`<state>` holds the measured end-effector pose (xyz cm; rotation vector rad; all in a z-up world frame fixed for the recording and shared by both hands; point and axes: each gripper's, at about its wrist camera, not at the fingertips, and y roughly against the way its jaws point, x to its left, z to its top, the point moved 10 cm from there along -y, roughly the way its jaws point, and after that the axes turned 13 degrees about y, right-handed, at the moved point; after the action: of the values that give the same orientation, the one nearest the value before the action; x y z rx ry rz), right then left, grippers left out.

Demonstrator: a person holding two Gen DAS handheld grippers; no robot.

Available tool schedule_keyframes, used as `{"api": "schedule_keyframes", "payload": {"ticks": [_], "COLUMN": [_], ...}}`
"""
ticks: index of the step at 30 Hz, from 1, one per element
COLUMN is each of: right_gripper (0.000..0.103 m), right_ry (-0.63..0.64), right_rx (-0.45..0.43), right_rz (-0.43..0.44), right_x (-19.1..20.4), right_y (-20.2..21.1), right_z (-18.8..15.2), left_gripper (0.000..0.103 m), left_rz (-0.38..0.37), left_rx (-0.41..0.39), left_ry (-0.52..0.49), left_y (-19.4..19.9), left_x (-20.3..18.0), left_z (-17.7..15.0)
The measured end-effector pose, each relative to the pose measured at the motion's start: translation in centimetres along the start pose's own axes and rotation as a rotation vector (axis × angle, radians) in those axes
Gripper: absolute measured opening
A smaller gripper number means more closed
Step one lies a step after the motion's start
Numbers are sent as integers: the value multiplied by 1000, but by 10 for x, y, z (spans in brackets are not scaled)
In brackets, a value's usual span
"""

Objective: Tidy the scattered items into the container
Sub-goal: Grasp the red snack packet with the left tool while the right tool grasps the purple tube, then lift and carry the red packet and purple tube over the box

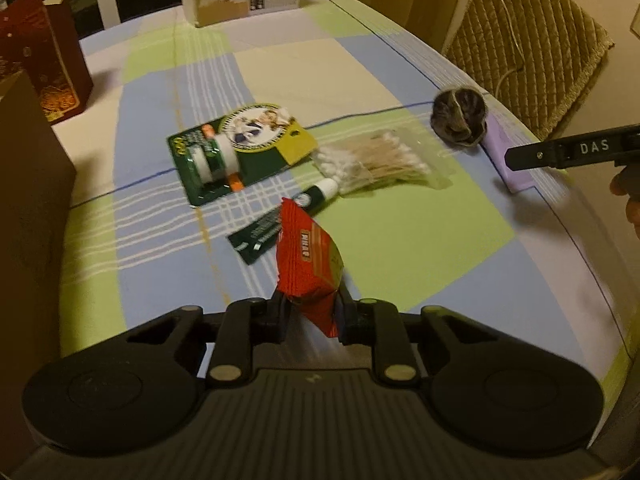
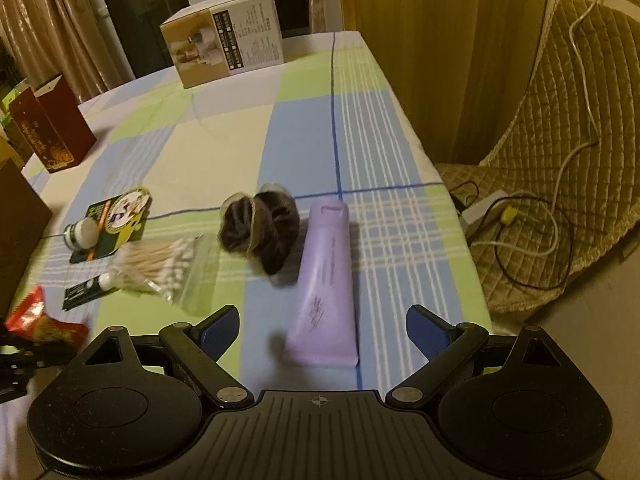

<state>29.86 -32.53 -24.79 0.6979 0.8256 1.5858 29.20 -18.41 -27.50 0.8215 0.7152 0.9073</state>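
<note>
So the left claw [image 1: 310, 312] is clamped on a red snack packet [image 1: 310, 268], pinching its lower end so the packet sticks up and leans a bit to the right, lifted clear of the checked table [image 1: 420, 240]. From the right wrist view you can see that same packet at the far left edge, near the table's near-left side.

The right claw [image 2: 322, 334] is spread wide open with nothing in it, blue pads facing each other, hovering low over the near end of a purple tube [image 2: 326, 280]. The tube lies flat, lengthwise away from the camera, its wide crimped end nearest and sitting between the two fingers. In the left view, the right claw pokes in from the right edge, level with the table's right side, with a bit of the person's hand [image 1: 628, 196] behind it.

Rest of the clutter:
- dark hair scrunchie [image 2: 262, 234], touching the tube's left side at its far end
- clear bag of cotton swabs [image 1: 376, 158], middle of the table
- small green-and-white tube [image 1: 316, 196] just beside the swabs, resting on a dark green sachet [image 1: 256, 236]
- green card pack with tape rolls [image 1: 240, 148], further left

A brown box [image 1: 28, 208] rises at the left edge, can't tell if it's the container. A red box [image 1: 44, 60] and a printed carton [image 2: 224, 44] stand at the far end.
</note>
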Motion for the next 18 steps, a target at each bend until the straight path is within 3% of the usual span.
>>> {"api": "schedule_keyframes", "payload": {"ticks": [5, 6, 7, 12, 13, 14, 18], "right_gripper": [95, 77, 67, 59, 52, 38, 38], "right_ry": [35, 47, 63, 127, 126, 129, 101], "right_rx": [-2, -1, 1, 2, -2, -6, 25], "right_rz": [-24, -32, -40, -57, -58, -65, -73], "right_x": [-6, -6, -6, -4, -4, -4, 1], "right_y": [-15, -19, -22, -36, -37, -36, -30], "right_z": [7, 8, 9, 10, 10, 10, 4], "left_gripper": [18, 18, 18, 18, 18, 18, 18], "left_rz": [-8, -10, -12, -16, -14, -13, -15], "left_rx": [-1, 0, -1, 6, 7, 9, 16], "left_ry": [27, 30, 34, 53, 54, 53, 56], "left_y": [10, 11, 13, 16, 17, 18, 24], "left_x": [7, 7, 8, 9, 9, 9, 7], "left_z": [3, 3, 4, 2, 1, 0, -5]}}
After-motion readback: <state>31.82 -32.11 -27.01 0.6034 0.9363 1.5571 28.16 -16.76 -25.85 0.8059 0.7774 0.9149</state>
